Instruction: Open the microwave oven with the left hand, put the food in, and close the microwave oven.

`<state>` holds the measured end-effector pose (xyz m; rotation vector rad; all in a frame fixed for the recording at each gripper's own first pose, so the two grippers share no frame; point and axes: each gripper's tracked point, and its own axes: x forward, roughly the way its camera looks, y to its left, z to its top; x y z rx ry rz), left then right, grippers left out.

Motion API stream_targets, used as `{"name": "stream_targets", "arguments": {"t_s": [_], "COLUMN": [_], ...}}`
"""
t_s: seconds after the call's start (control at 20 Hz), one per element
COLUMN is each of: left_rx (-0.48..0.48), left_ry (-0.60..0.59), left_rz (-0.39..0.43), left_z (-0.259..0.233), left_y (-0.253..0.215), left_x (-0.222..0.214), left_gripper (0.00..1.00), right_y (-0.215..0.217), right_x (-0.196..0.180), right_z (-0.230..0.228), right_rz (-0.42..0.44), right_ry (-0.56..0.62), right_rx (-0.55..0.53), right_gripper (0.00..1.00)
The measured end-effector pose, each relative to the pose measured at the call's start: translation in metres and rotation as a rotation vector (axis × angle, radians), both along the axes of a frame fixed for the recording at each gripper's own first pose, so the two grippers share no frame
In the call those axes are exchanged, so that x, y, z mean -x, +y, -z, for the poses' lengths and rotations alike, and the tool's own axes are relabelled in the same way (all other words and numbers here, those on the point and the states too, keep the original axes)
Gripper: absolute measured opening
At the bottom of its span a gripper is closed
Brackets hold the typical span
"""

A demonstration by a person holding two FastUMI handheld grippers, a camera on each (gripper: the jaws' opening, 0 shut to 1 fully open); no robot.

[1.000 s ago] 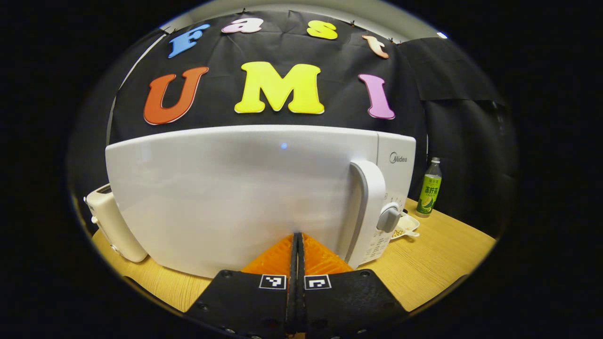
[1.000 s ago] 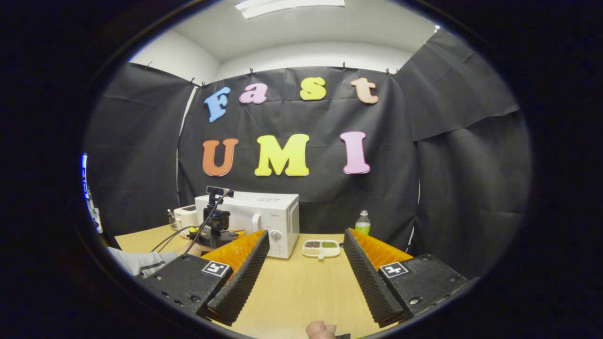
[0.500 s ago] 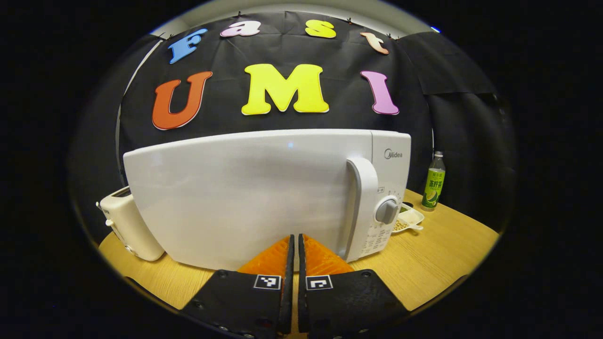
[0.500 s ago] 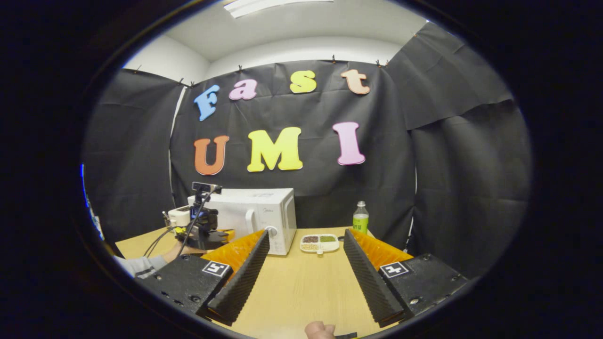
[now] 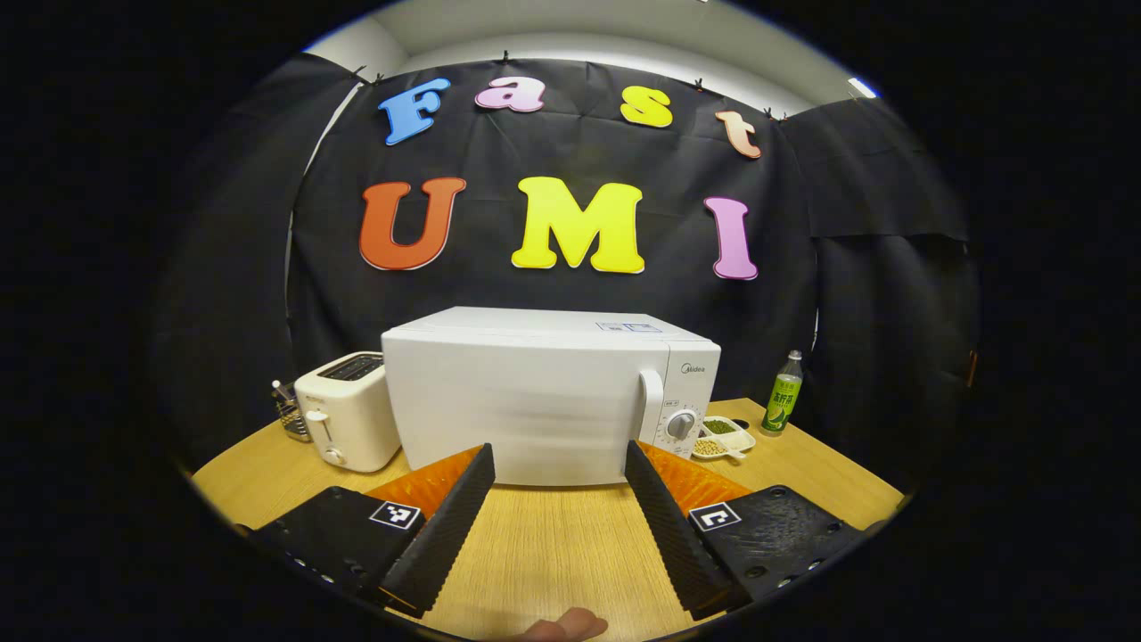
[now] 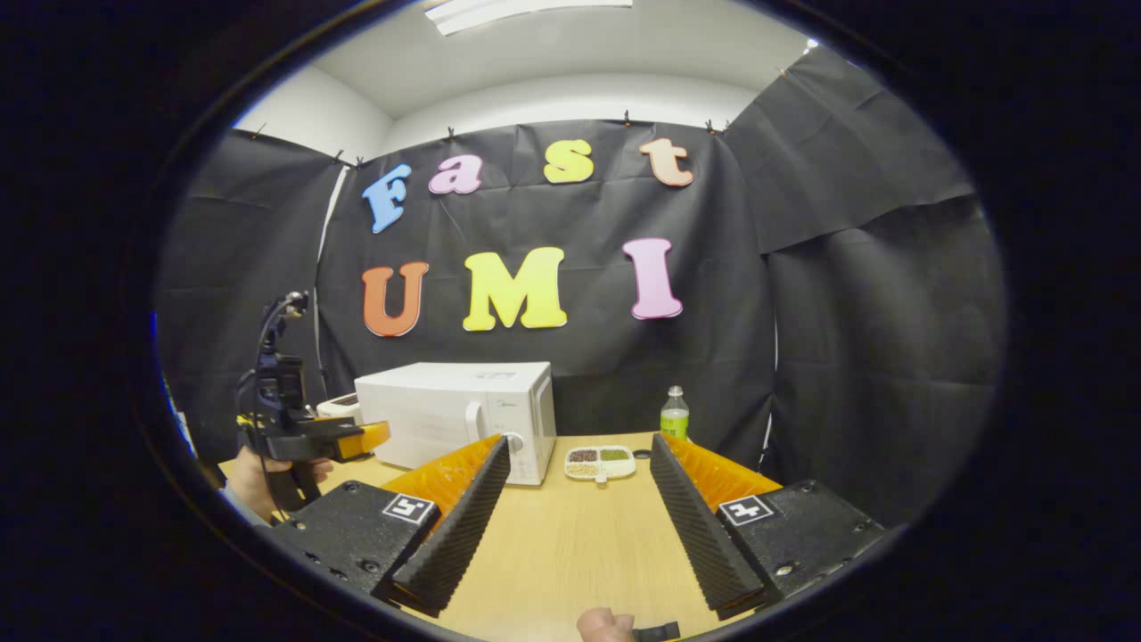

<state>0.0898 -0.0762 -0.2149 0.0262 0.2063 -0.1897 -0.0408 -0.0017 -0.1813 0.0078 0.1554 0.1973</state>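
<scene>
Left gripper view: left gripper fingers now spread wide, holding nothing; a second ago pressed together right at microwave door. It has pulled well back over table. Door closed, handle untouched. Food tray on table just right of microwave, bottle beyond. Right gripper released, idle, well short of tray. Judgement: either closing push just finished or opening not started; food outside oven, so task not complete.

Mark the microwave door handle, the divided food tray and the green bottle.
microwave door handle point(image 5: 650, 412), left gripper view, middle of the handle.
divided food tray point(image 6: 600, 462), right gripper view, centre of the tray.
green bottle point(image 5: 783, 408), left gripper view, on its label.
</scene>
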Motion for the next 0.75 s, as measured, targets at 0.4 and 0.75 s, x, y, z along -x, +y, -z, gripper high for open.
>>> {"name": "stream_targets", "arguments": {"t_s": [0.4,0.75], "left_rx": [-0.035,-0.047], "left_ry": [-0.106,-0.207], "left_rz": [-0.12,-0.214], "left_z": [-0.104,-0.159], "left_y": [0.045,0.07], "left_x": [0.096,0.178], "left_gripper": [0.94,0.94], "right_y": [0.018,0.024], "right_x": [0.021,0.042], "right_z": [-0.06,-0.106], "right_rz": [-0.006,-0.002], "right_ry": [-0.076,-0.126], "right_rx": [-0.017,-0.055], "right_gripper": [0.96,1.0]}}
